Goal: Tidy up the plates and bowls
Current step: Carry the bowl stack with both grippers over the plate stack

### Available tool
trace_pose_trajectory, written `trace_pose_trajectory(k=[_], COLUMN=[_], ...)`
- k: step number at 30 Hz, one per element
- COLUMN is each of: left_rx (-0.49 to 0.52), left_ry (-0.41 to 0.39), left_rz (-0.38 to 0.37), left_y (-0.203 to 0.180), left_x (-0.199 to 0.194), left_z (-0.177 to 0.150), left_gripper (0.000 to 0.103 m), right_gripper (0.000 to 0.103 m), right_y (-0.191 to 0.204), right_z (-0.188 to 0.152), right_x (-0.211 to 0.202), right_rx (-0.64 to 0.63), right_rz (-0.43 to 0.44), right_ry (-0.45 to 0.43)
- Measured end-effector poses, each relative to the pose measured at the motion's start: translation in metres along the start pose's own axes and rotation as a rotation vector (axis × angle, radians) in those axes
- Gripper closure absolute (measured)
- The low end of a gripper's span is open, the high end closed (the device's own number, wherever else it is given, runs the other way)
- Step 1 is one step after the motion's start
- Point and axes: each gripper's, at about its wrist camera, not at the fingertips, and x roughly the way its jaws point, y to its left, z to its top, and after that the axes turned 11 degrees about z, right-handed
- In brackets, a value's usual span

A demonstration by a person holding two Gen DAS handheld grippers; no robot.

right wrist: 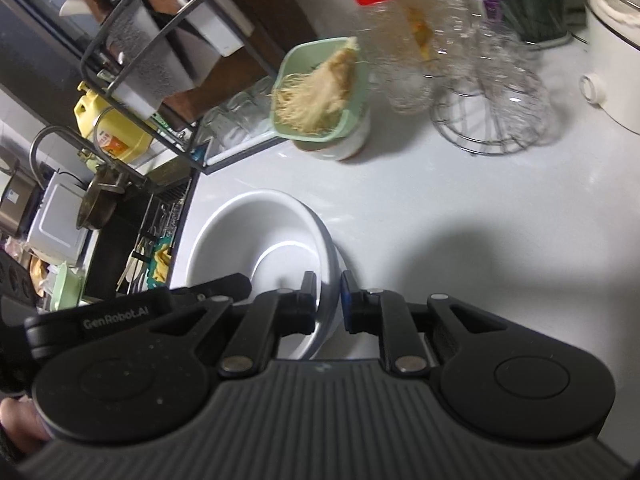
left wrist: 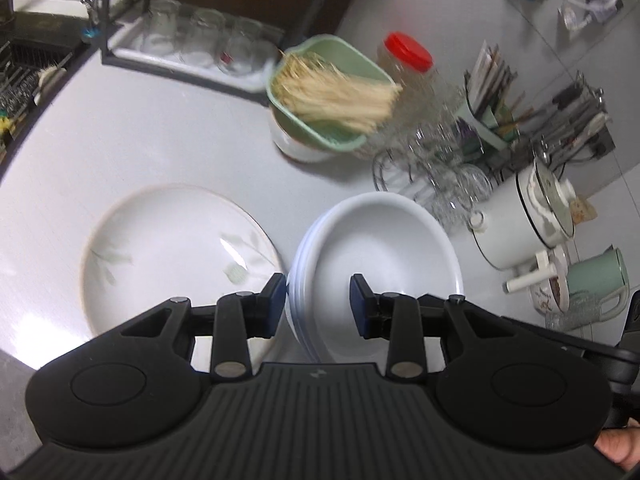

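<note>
In the left wrist view a stack of white bowls [left wrist: 380, 240] sits tilted on the white counter. My left gripper [left wrist: 318, 304] straddles the stack's left rim, jaws apart and not closed on it. A flat white plate with a leaf pattern [left wrist: 168, 256] lies left of the stack. In the right wrist view my right gripper [right wrist: 330, 300] is shut on the right rim of the white bowl stack [right wrist: 240, 240]; its fingers [right wrist: 310, 292] pinch the rim.
A green basket of pale noodles [left wrist: 328, 96] sits on a white bowl behind. A red-lidded jar [left wrist: 408, 56], a wire rack of glasses [left wrist: 440, 164], a utensil holder [left wrist: 496, 108], a white pot [left wrist: 524, 216], a green mug [left wrist: 596, 280] and the sink [left wrist: 28, 76] surround.
</note>
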Motion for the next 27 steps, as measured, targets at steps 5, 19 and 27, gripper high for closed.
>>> trace_pose_trajectory(k=[5,19,27], left_rx=[-0.018,-0.006,0.045], left_ry=[-0.012,0.102,0.149], left_rz=[0.0,0.022,0.011], left_y=[0.035,0.114,0.126], left_x=[0.002,0.049,0.082], left_z=[0.014,0.021,0.023], left_gripper=[0.064,0.064,0.064], right_gripper=[0.086,0.086,0.086], right_y=[0.027,0.055,0.052], right_z=[0.004,-0.019,-0.031], right_x=[0.03,0.117,0.141], right_rx=[-0.032,0.007,0.056], right_rz=[-0.005,-0.076,-0.144], right_ry=[0.024,0.119,0.114])
